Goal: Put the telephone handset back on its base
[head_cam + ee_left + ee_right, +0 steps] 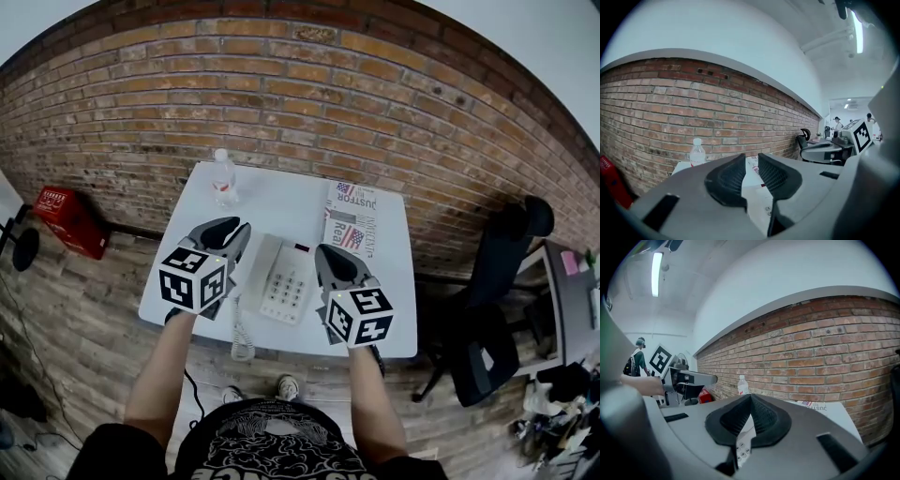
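Observation:
A white telephone base (289, 286) with a keypad sits mid-table, and the handset (259, 272) lies along its left side. Its coiled cord (242, 339) hangs over the table's front edge. My left gripper (234, 228) hovers just left of the phone. In the left gripper view its jaws (751, 161) stand a little apart with nothing between them. My right gripper (328, 253) hovers just right of the phone. Its jaws (750, 399) meet at the tips and are empty, with the keypad (743, 451) showing below them.
The white table (281, 202) stands against a brick wall (309, 103). A water bottle (223, 176) stands at its back left and a newspaper (352, 220) lies at its back right. A red box (70, 220) is on the floor at left, a black chair (497, 300) at right.

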Demonstrator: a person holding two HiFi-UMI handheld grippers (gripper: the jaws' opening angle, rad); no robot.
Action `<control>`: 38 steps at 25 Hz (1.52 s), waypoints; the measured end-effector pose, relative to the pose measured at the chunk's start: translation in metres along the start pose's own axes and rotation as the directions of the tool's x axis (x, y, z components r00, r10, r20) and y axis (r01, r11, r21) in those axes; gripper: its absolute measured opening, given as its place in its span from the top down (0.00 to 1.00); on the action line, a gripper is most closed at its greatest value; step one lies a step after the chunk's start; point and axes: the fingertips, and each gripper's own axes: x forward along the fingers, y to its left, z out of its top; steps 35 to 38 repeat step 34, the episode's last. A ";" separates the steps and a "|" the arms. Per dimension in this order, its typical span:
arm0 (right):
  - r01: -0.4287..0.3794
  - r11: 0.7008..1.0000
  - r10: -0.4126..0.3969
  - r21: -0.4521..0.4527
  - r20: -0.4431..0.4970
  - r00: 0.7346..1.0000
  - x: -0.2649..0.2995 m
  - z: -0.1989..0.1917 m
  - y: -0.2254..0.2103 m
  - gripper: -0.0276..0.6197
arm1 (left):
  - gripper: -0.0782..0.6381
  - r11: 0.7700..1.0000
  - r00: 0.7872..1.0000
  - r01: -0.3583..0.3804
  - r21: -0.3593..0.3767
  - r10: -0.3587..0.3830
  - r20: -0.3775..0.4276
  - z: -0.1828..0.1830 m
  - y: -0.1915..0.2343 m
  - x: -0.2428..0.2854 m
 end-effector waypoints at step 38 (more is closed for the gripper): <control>-0.012 0.999 0.013 -0.049 0.013 1.000 -0.007 0.007 0.012 0.96 | 0.88 0.994 0.994 -0.110 -0.012 0.110 0.011 -0.025 0.020 -0.022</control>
